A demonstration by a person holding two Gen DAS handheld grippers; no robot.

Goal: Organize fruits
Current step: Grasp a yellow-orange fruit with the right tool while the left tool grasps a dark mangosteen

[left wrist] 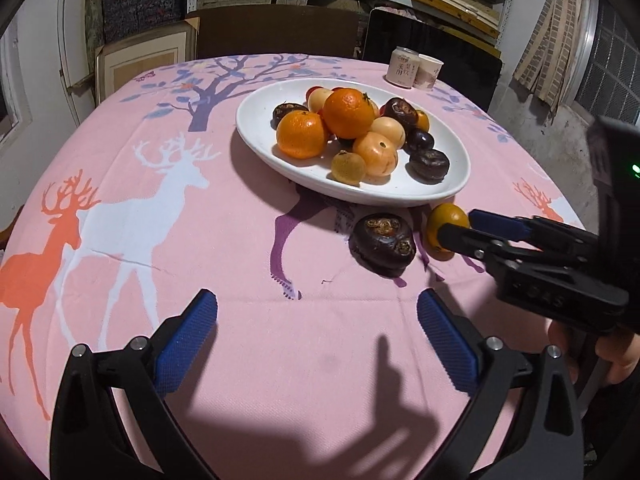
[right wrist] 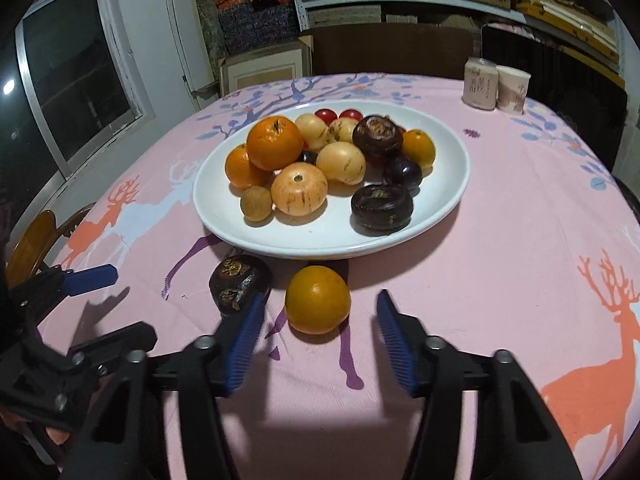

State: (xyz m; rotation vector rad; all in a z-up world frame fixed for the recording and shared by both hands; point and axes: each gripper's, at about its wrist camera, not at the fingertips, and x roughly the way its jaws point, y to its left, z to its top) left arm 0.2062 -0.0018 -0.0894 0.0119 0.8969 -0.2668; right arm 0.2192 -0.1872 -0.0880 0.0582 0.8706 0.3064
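Right claw (right wrist: 318,344) is held open, unclosed on the orange (right wrist: 318,300) just ahead between its fingers; left claw (left wrist: 316,336) is open, empty, farther off.

Two loose fruits (right wrist: 317,299) (one dark (right wrist: 239,289)), one plate (right wrist: 448,204)

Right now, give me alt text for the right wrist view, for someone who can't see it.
The right gripper is open around a small orange fruit on the pink deer-print tablecloth, a dark water chestnut beside its left finger. Behind them, a white oval plate holds mixed fruit.
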